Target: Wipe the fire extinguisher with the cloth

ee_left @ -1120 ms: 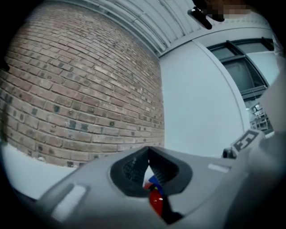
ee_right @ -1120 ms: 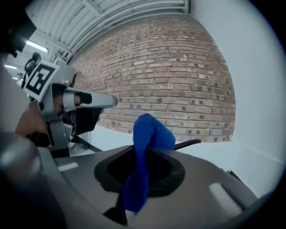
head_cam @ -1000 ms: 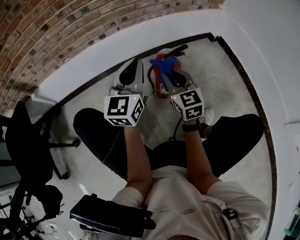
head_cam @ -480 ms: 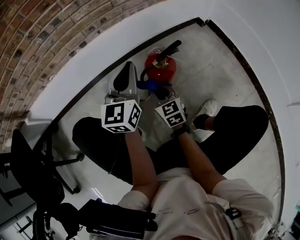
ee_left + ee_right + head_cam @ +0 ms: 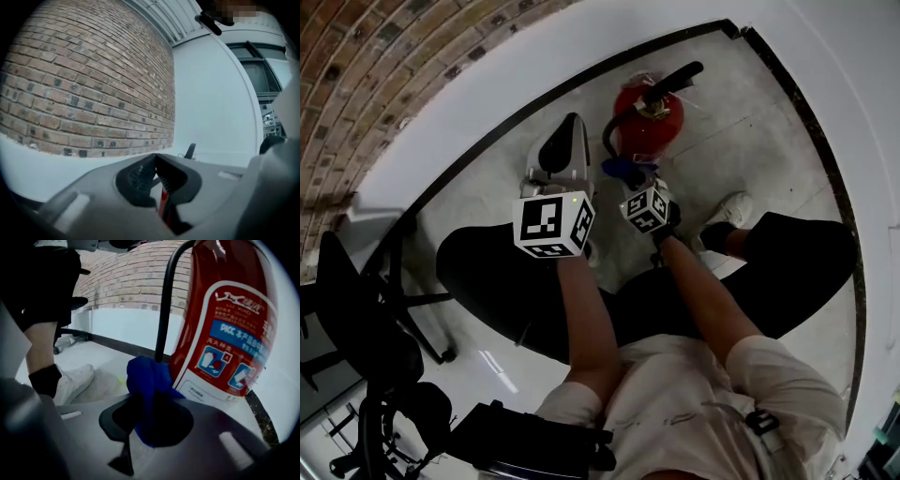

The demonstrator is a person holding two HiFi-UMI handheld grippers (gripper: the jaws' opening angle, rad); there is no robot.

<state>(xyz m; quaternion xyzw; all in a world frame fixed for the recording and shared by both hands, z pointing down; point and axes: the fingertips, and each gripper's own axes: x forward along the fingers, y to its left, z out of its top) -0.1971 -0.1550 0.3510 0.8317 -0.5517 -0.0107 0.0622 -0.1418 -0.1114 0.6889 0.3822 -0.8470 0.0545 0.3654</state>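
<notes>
Now the right gripper (image 5: 146,397) clamps the cloth (image 5: 149,376) against the fire extinguisher (image 5: 225,324); the left gripper (image 5: 155,163) is closed, empty.

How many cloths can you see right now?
1: a blue cloth, clamped in the right hand-held gripper, beside the fire extinguisher. Others may be hidden behind it.

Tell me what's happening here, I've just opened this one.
A person holds a gripper in each hand over a floor by a white wall. The right gripper is shut on a blue cloth and holds it against the lower body of a red fire extinguisher, which stands upright, close to its black hose. The left gripper is shut with nothing in it, held to the extinguisher's left and not touching it.
</notes>
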